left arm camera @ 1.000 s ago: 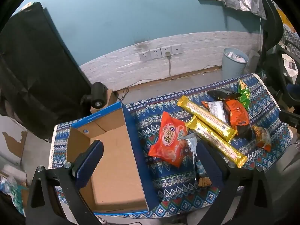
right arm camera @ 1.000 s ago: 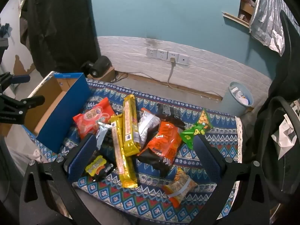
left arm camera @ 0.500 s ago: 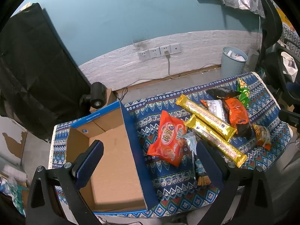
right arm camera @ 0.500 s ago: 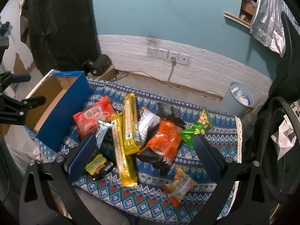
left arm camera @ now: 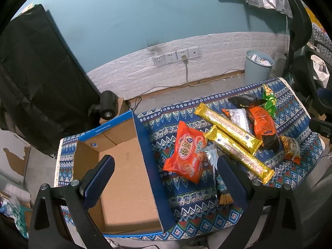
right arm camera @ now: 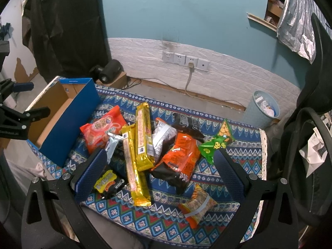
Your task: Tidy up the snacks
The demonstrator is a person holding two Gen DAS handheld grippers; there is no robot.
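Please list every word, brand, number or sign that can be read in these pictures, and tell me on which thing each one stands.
No text can be quoted with confidence.
Red snack bag: large white Chinese characters, too distorted to read surely.
Two gold bars: fine print and a small blue round logo, too small.
Orange and black bag: white characters, blurred.
Green bag: yellow characters, blurred.
Blue box: small rim print, unreadable.

We see each gripper [left arm camera: 164, 178] [right arm camera: 158, 175] built of black angular arms with silver screws and blue textured finger pads [left arm camera: 97, 178].
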